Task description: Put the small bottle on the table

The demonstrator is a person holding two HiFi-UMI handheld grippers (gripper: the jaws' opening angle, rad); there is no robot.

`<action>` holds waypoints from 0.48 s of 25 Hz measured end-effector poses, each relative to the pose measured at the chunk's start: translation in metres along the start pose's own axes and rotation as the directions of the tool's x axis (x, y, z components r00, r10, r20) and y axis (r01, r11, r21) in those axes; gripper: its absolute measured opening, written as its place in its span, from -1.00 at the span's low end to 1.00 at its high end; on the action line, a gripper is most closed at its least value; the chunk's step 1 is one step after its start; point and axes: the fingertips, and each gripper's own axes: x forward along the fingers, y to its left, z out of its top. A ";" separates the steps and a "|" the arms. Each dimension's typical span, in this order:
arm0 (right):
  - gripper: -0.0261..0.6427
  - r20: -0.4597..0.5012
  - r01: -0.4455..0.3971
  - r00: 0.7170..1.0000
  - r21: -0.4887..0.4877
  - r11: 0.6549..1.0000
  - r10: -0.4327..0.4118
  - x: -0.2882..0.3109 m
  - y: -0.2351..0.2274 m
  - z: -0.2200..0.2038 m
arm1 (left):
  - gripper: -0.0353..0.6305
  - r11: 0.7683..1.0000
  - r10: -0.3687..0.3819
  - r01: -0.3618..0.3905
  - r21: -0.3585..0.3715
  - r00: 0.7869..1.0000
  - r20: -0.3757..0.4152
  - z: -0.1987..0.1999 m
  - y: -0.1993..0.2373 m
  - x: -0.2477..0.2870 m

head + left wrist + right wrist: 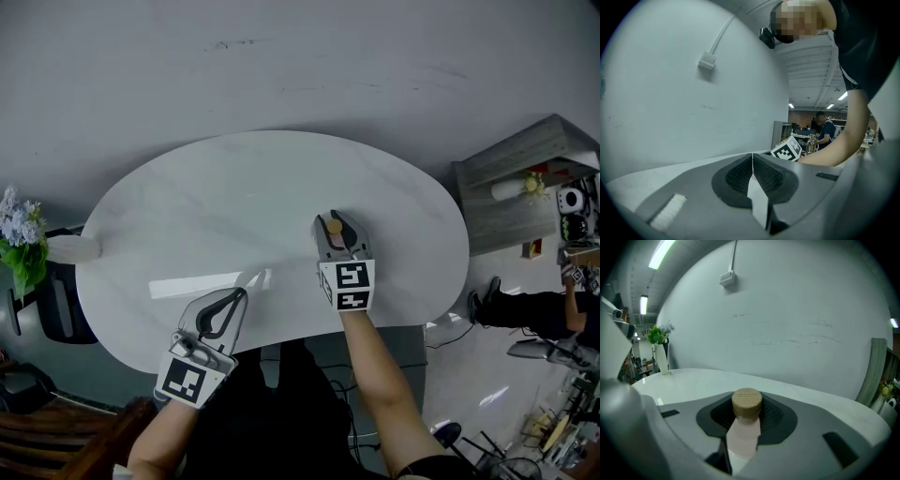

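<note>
The small bottle (744, 427) has a pale pink body and a tan ribbed cap (334, 226). My right gripper (336, 232) is shut on it, the jaws pressing its neck and body, and holds it upright over the middle right of the white oval table (225, 197). In the right gripper view the bottle stands between the dark pads (776, 416) of the right gripper (746, 420). My left gripper (225, 309) hangs at the table's near edge, shut with nothing in it; in the left gripper view the left gripper (753, 176) has its pads pressed together.
A vase of flowers (19, 234) stands at the table's far left end. A grey shelf unit (525, 183) is off to the right, and a dark chair (56, 305) sits by the left edge. A grey wall (281, 56) lies behind the table.
</note>
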 end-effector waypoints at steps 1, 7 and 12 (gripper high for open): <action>-0.61 0.001 -0.002 1.000 -0.002 1.000 0.002 0.001 0.000 0.000 | -0.87 1.000 0.001 -0.001 0.000 1.000 -0.001 -0.001 0.000 0.000; -0.61 -0.002 -0.015 1.000 -0.021 1.000 0.015 0.008 0.002 0.000 | -0.87 1.000 0.009 -0.009 -0.010 1.000 -0.012 -0.005 0.001 0.000; -0.61 0.000 -0.018 1.000 -0.030 0.999 0.018 0.012 0.000 0.001 | -0.87 1.000 0.011 -0.012 -0.011 1.000 -0.019 -0.007 0.001 -0.001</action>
